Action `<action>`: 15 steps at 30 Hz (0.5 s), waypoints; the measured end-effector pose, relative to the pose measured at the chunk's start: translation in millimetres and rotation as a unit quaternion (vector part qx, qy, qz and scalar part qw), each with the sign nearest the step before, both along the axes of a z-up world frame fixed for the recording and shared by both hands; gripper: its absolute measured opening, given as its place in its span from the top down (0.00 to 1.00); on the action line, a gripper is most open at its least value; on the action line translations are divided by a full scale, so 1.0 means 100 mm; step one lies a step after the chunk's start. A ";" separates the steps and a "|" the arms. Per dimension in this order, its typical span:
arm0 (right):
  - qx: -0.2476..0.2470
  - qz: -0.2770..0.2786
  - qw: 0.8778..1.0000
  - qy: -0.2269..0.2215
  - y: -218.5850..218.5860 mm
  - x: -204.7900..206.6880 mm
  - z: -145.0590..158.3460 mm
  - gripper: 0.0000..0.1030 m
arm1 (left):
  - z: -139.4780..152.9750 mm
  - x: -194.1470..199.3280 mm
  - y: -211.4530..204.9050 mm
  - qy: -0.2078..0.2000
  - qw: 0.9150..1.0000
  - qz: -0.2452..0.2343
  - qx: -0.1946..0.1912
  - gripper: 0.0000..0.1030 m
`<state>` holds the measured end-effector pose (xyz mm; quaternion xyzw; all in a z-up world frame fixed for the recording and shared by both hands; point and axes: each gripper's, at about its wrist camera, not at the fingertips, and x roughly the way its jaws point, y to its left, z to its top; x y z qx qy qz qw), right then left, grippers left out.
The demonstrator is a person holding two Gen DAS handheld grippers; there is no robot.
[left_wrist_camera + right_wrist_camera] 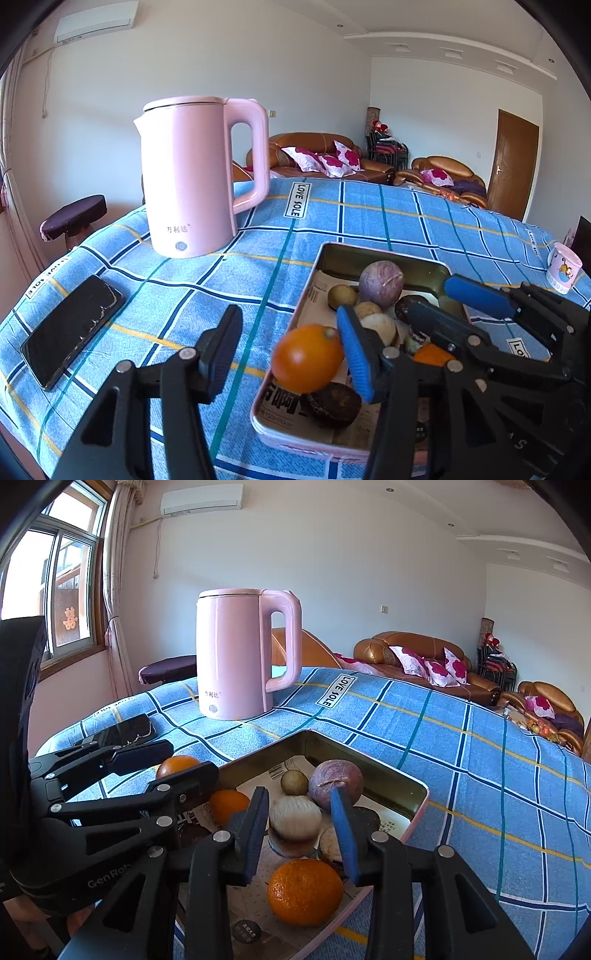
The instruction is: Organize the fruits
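Note:
A pink metal tray (334, 254) lined with newspaper holds several fruits: a purple passion fruit (381, 282), small brown-green fruits, a dark round fruit (334, 404) and oranges. My left gripper (290, 350) is open over the tray's left edge, with an orange (306, 358) lying against its right finger, apparently in mid-air. My right gripper (301, 825) is open over the tray (415, 810), with a blurred pale fruit (294, 818) between its fingers. Another orange (304, 891) lies below it.
A pink kettle (195, 177) stands at the back of the blue checked tablecloth (369, 221). A black phone (72, 328) lies at the left. A small pink cup (563, 267) stands at the far right. Sofas line the far wall.

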<state>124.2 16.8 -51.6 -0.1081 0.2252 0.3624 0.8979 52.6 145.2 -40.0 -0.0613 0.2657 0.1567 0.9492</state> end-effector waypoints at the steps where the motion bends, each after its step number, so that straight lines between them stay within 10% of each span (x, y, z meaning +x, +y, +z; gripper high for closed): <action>1: 0.002 -0.002 1.000 -0.002 -0.02 0.00 0.00 0.56 | 0.01 -0.01 0.00 -0.001 1.000 0.002 0.002 0.40; 9: 0.028 -0.026 0.999 -0.015 -0.29 -0.11 0.11 0.47 | 0.20 -0.27 -0.07 -0.049 0.999 -0.005 0.005 0.04; 15: 0.032 -0.055 0.997 -0.032 -0.50 -0.26 0.24 0.40 | 0.36 -0.45 -0.19 -0.077 0.997 -0.014 0.019 0.02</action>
